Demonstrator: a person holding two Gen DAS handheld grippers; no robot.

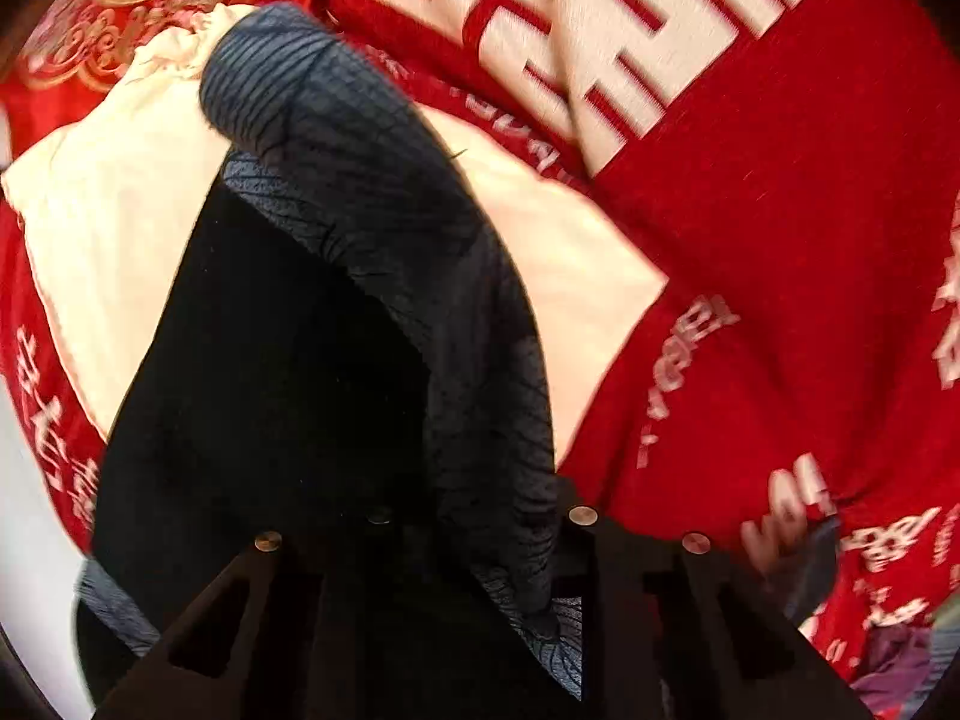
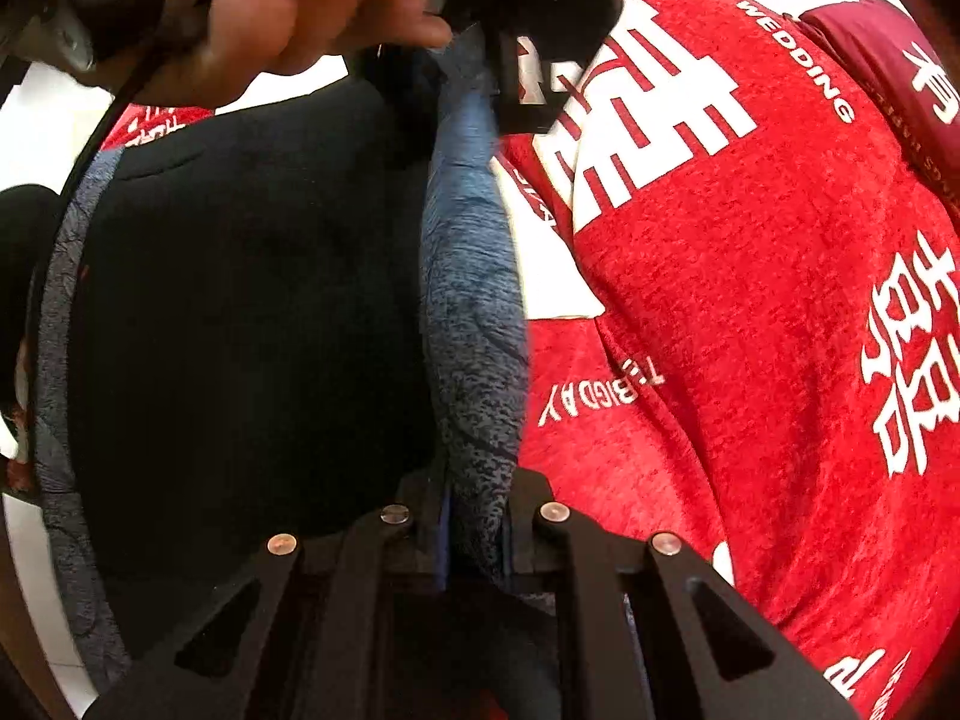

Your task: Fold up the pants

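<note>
Pants: we saw the dark pants (image 2: 252,312) with a blue-grey ribbed waistband (image 2: 474,312) hanging between both grippers, above the red blanket (image 2: 750,360).
Right gripper: our right gripper (image 2: 474,534) was clenched on the waistband.
Left gripper: our left gripper (image 1: 480,546) was clamped on the waistband too; the left hand (image 2: 312,6) held it.
Bedding: a cream cloth (image 1: 120,228) lay on the blanket.

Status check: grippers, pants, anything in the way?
Left gripper and right gripper both shut on the pants, dark with blue-grey trim. Pants lifted over the red blanket. Nothing blocking.
</note>
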